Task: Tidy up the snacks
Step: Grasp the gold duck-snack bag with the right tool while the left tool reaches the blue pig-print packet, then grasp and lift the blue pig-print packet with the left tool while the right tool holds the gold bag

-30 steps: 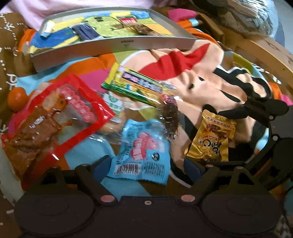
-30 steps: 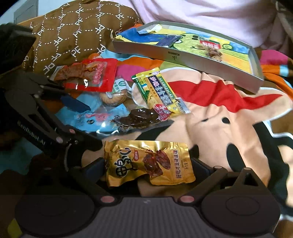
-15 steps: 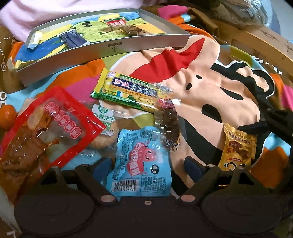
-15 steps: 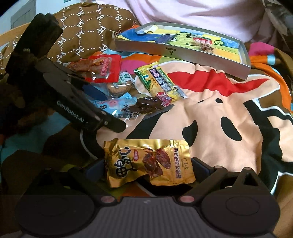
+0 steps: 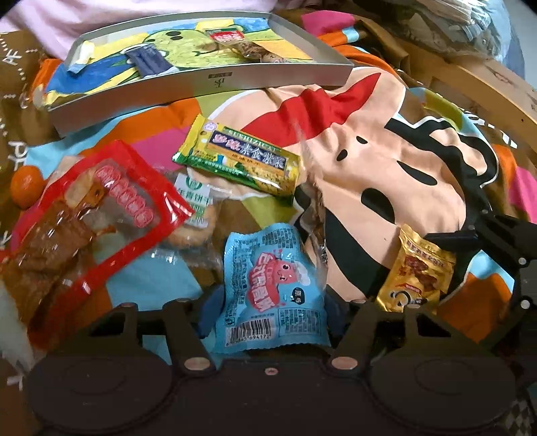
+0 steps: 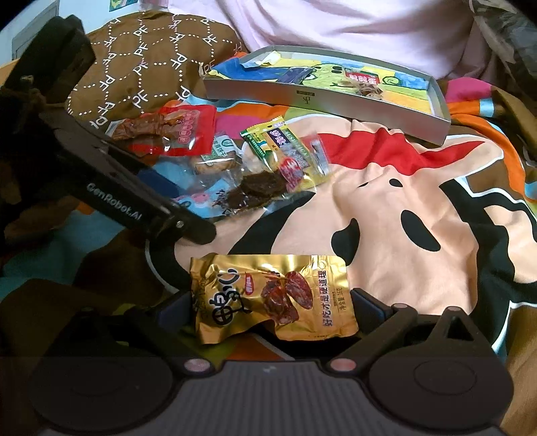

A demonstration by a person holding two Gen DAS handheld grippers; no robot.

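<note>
A puffy light-blue snack packet (image 5: 272, 291) lies on the cartoon blanket between the fingers of my left gripper (image 5: 273, 313). The jaws are closing and the pads touch the packet's two sides. My right gripper (image 6: 270, 307) is shut on a gold snack packet (image 6: 272, 298), held just above the blanket. That same gold packet (image 5: 416, 275) shows at the right of the left wrist view. At the far side sits a silver tray (image 5: 208, 84), with a dark blue packet (image 5: 147, 62) and a red-labelled snack (image 5: 231, 37) inside.
Loose on the blanket are a red packet (image 5: 100, 214), a green-yellow packet (image 5: 238, 161), a wrapped round biscuit (image 5: 198, 214) and a dark snack in clear wrap (image 6: 258, 191). A mandarin (image 5: 27, 186) lies left; a brown pillow (image 6: 151, 60) and a person in pink (image 6: 335, 26) are behind.
The left gripper's fingers have drawn in against the blue packet. The right gripper carried the gold packet a little to the right of the pile, then held still.
</note>
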